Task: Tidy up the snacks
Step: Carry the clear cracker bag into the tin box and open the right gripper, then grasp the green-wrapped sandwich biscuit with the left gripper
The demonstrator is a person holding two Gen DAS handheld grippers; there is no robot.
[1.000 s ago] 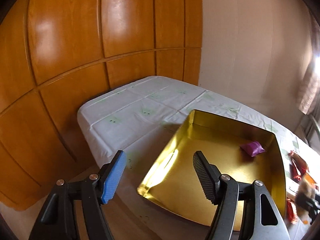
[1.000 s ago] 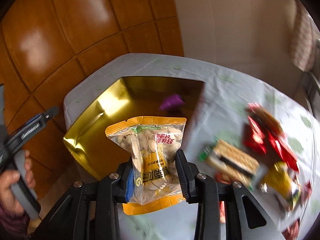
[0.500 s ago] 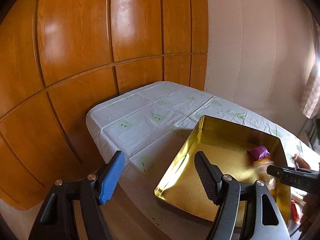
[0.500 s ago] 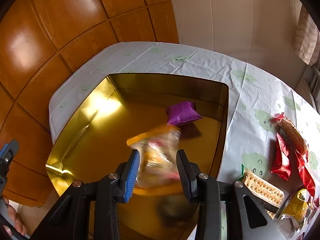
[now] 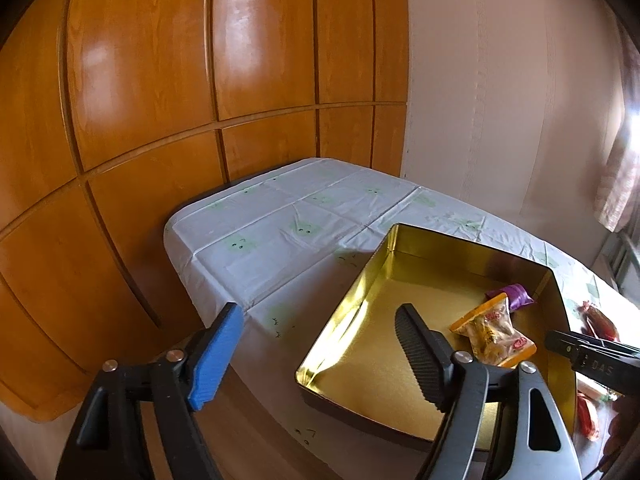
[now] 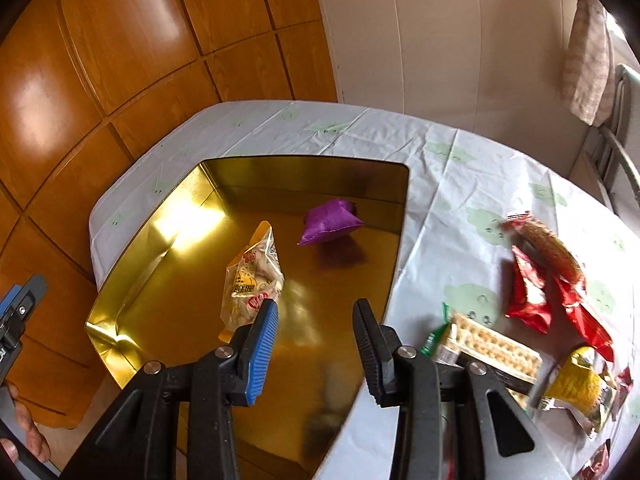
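A gold tin tray sits on the white tablecloth. Inside lie a clear-and-orange nut packet and a purple packet. My right gripper is open and empty, just above the tray's near part, right of the nut packet. My left gripper is open and empty, hanging over the table's near left edge beside the tray. Loose snacks lie right of the tray: a cracker pack, red packets, a yellow packet.
Orange wooden wall panels stand behind the table, with a pale wall to the right. The far table part shows bare patterned cloth. A chair back with a towel stands at the far right.
My right gripper carried the nut packet over the tray, opened, and the packet dropped into the tray beside the purple one. My left gripper drifted slightly left and stayed open.
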